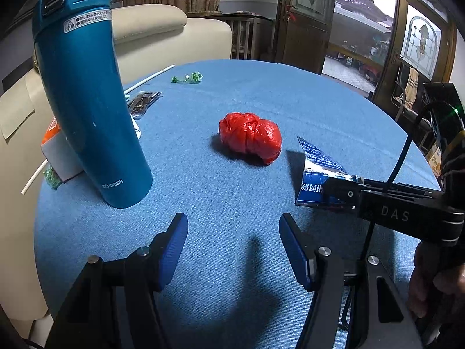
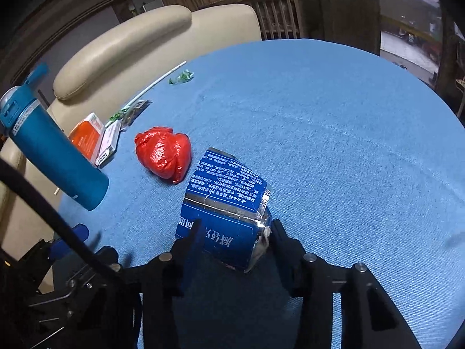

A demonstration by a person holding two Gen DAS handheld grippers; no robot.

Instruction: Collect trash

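On the round table [image 2: 334, 122], covered in blue cloth, the collecting had barely begun. The right gripper [image 2: 235, 232] was closed on a flattened blue carton [image 2: 223, 203] near the table's near edge, its jaws pressing the crumpled lower end from both sides; whether the carton had left the cloth could not be told. In the left wrist view the same carton [image 1: 316, 171] showed at the tip of the right gripper [image 1: 337, 195], over the right part of the table. The left gripper [image 1: 234, 247] hung over bare cloth at the near edge, jaws apart and holding nothing.

Everything else looked untouched. A knotted red bag [image 1: 251, 138] lay around the table's middle, just beside the carton. Toward the left edge were a green wrapper [image 1: 187, 77], a white straw [image 1: 151, 78], a dark wrapper [image 1: 144, 101], another green scrap [image 1: 52, 176] and an orange-and-white box [image 2: 93, 139]. Which of these counted as trash was a matter of judgement; the wrappers, straw and red bag probably did.

A blue flask [image 1: 87, 101] stood upright near the left edge with its lid shut, its contents hidden. The red bag was tied closed, so its contents could not be seen either. No bin or trash bag showed in either view, so where the carton should go could not be said.
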